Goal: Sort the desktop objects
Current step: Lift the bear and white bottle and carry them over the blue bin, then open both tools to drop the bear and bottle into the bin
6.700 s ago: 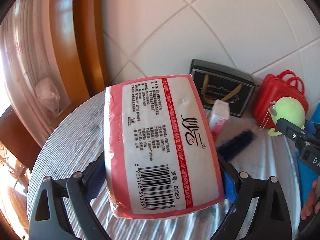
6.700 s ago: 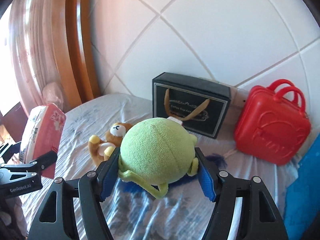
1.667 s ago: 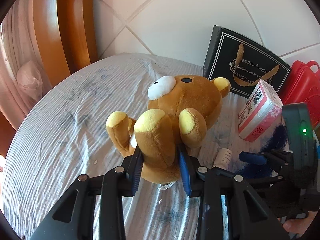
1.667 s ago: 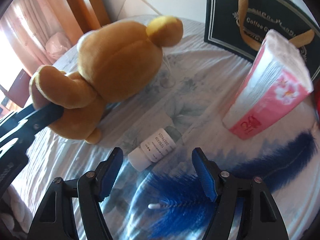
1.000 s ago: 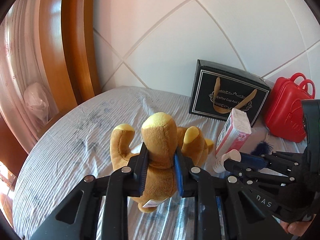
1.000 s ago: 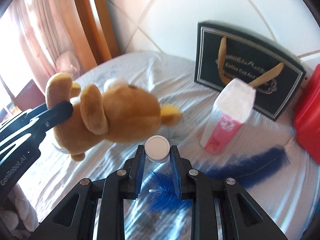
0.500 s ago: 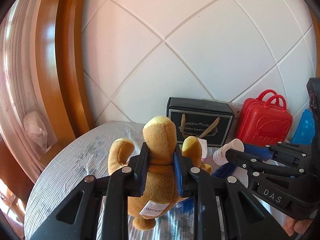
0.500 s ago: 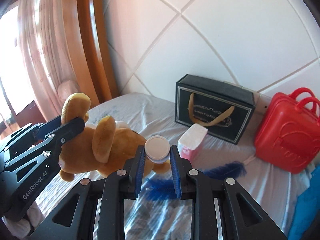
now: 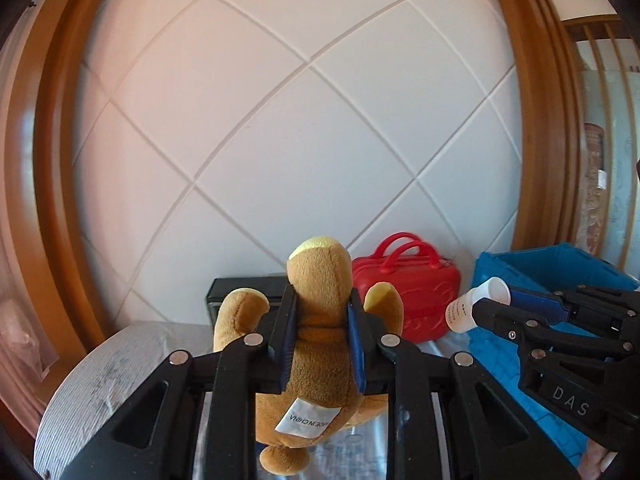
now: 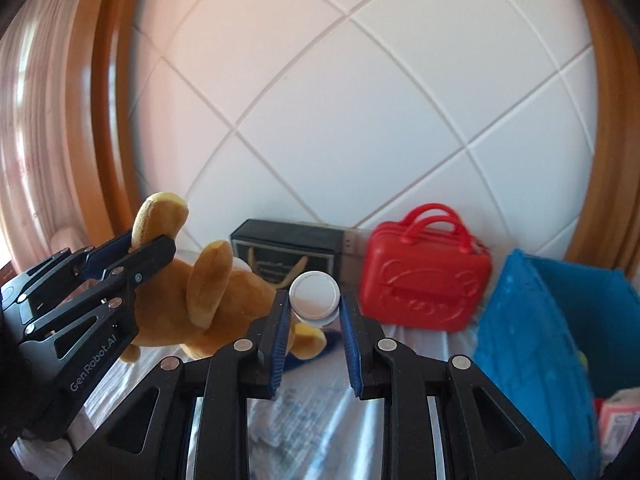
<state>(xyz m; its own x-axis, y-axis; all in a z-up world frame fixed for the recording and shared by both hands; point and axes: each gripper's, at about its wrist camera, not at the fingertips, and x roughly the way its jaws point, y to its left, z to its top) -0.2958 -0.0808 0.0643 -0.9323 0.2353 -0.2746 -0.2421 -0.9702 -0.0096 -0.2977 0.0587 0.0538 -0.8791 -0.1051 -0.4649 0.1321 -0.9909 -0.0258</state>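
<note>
My left gripper (image 9: 320, 312) is shut on a brown teddy bear (image 9: 316, 372) and holds it in the air above the table. The bear (image 10: 216, 300) hangs from the left gripper (image 10: 132, 252) at the left of the right wrist view. My right gripper (image 10: 314, 308) is shut on a small white bottle (image 10: 314, 296), cap towards the camera. In the left wrist view the bottle (image 9: 476, 306) and right gripper (image 9: 500, 308) are in front of a blue bin (image 9: 560, 272) at the right.
A red toy suitcase (image 10: 424, 280) and a black gift box (image 10: 288, 250) stand against the tiled wall. The blue bin (image 10: 536, 340) holds a pink tissue pack (image 10: 618, 416). A blue feather (image 10: 320, 344) lies on the cloth-covered round table (image 9: 100, 364).
Both grippers have lifted higher and swung to the right with the bear and the bottle. The blue bin has come into view at the right.
</note>
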